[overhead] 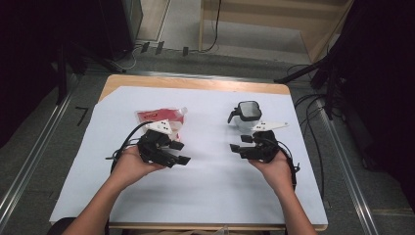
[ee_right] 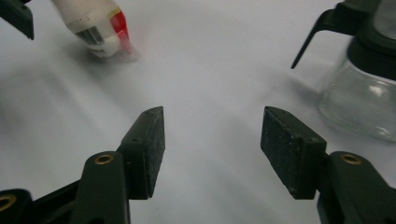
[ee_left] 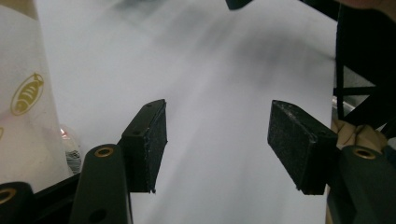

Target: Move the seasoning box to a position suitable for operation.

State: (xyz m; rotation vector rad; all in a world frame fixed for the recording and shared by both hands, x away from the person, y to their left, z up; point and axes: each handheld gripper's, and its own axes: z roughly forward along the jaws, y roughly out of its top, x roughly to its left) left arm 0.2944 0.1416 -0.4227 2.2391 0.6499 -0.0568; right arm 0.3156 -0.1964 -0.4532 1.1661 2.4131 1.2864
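- We see the counter (overhead: 210, 196), the largest thing here, covered by a white sheet (overhead: 210, 127), with a strip of bare wood showing at its far edge beyond both claws.
- The red-and-white pouch (overhead: 161, 117) lies flat on the sheet just beyond the left claw (overhead: 180, 152), partly behind that claw's grey three-cornered plate. In the left claw's own view the pouch (ee_left: 23, 107) stands close at the left edge, pale with a gold fish mark; in the right claw's view its red-cornered end (ee_right: 100, 28) lies well ahead and to the left of the jaws.
- The glass jug with a black lid and handle (overhead: 246, 115) stands upright just beyond the right claw (overhead: 240, 143), near but apart from it. In the right claw's view the jug (ee_right: 359, 93) sits ahead and to the right of the jaws, clear of them.
- The left claw (ee_left: 217, 140), held in the person's left hand (overhead: 128, 166), has its jaws spread with only the white sheet between them; it points toward the right claw.
- The right claw (ee_right: 212, 147), held in the right hand (overhead: 276, 169), also has its jaws spread with nothing between them; it points toward the left claw, and the two stay well apart.
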